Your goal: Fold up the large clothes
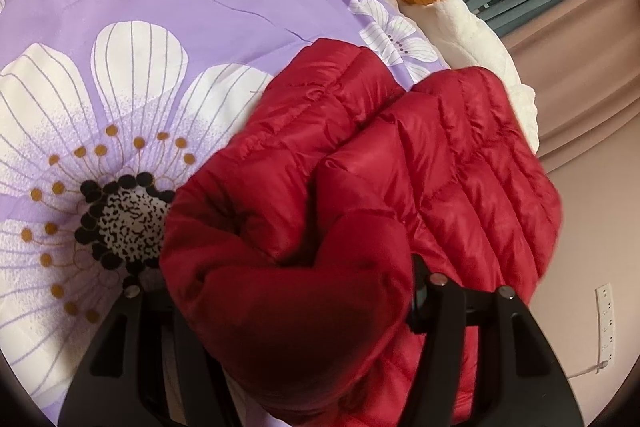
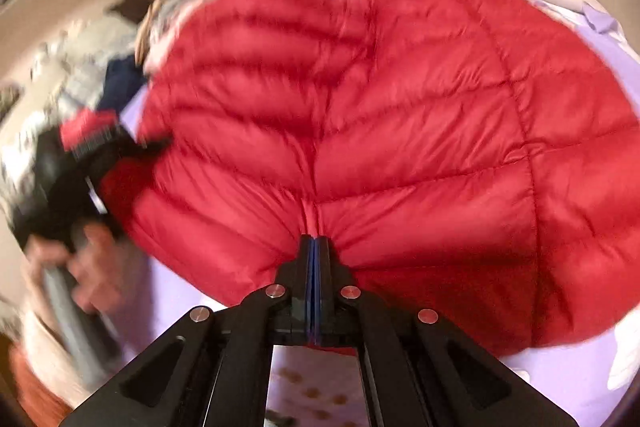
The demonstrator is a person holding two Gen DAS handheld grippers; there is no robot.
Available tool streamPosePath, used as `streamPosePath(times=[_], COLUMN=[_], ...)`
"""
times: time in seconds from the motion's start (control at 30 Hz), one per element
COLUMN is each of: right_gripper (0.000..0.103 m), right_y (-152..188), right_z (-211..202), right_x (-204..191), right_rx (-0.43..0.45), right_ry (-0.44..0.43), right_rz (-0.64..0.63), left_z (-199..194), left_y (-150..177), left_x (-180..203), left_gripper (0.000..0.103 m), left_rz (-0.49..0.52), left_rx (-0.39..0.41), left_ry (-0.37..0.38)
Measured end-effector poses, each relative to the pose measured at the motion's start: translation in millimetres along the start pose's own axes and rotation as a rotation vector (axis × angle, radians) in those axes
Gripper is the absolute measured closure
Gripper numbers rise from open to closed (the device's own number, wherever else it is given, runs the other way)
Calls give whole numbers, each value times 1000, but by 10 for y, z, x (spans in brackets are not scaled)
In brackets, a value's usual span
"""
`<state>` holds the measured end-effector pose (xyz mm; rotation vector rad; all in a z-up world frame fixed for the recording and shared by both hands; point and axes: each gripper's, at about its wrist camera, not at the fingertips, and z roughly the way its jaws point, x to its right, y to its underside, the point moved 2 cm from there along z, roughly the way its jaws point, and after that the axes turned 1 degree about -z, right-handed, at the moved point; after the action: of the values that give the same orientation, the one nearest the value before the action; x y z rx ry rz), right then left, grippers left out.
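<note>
Left claw [image 1: 288,291]: jaws stood about half wide, clamped on a thick bunched roll of the red puffer jacket [image 1: 400,163], which ran away from it toward 1 o'clock.
Jacket: it lay over the bed's purple flowered cover [image 1: 160,7], near the 3 o'clock edge by a white plush toy [image 1: 472,27].
Long axis: judged to run across between the two claws, each holding one end of an edge.
Right claw [image 2: 317,247]: pinched fully closed on a thin gather of jacket [image 2: 400,107] hem, the quilted body fanning out toward 12 o'clock.
Nearer hand: both gripped; the person's hand [image 2: 92,259] with the other claw showed blurred at 9 o'clock.
</note>
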<state>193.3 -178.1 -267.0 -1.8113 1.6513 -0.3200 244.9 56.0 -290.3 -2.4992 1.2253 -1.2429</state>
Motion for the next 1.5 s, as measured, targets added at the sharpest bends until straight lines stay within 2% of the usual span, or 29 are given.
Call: streamPosePath(times=[0.1,0.17,0.27,0.4,0.43,0.53,0.63,0.67,0.73,0.77,0.83,0.87,0.9,0.97,1.07,1.27,1.4,1.5], right_gripper=[103,103,103,103,103,103,88,82,82,82,82,82,82,82,82,82,82,82], right_y=[23,12,-2,44,64,120,150,150,183,226,374,402,456,533,586,674,763,786], right_z=[98,104,81,-176,-283,-675,-990,-1019,-932,-893,-931,-949,-991,-1048,-1073,-1048,-1059,-1063], right_x=[-6,-14,45,362,444,597,741,801,998,1077,1295,1323,1370,1392,1360,1468,1510,1530], right_rx=[23,22,21,37,55,164,263,269,218,198,228,247,265,274,260,237,237,241], right_ry=[14,17,-35,-207,-217,-114,3,37,101,106,5,-16,-15,40,102,90,80,66], right_rz=[-8,-6,11,244,285,286,257,252,286,328,436,462,487,489,458,491,503,520], left_z=[12,-7,-141,-386,-444,-565,-756,-803,-924,-974,-1056,-1087,-1104,-1140,-1150,-1050,-906,-604], left_y=[33,31,17,72,103,189,351,395,484,520,603,661,720,861,997,1283,1451,1517], left_x=[68,100,234,553,650,878,1110,1163,1234,1289,1409,1489,1577,1722,1881,2166,2312,2366], left_gripper=[46,66,74,75,75,75,75,75,75,75,75,75,75,74,71,68,62,60], left_rz=[25,20,69,257,302,398,521,543,564,573,629,678,731,811,843,911,946,932], left_rx=[8,-1,22,93,107,140,202,215,228,235,255,270,283,295,279,214,123,15], left_ry=[3,54,116,132,138,155,168,174,198,209,214,198,177,154,166,154,165,139])
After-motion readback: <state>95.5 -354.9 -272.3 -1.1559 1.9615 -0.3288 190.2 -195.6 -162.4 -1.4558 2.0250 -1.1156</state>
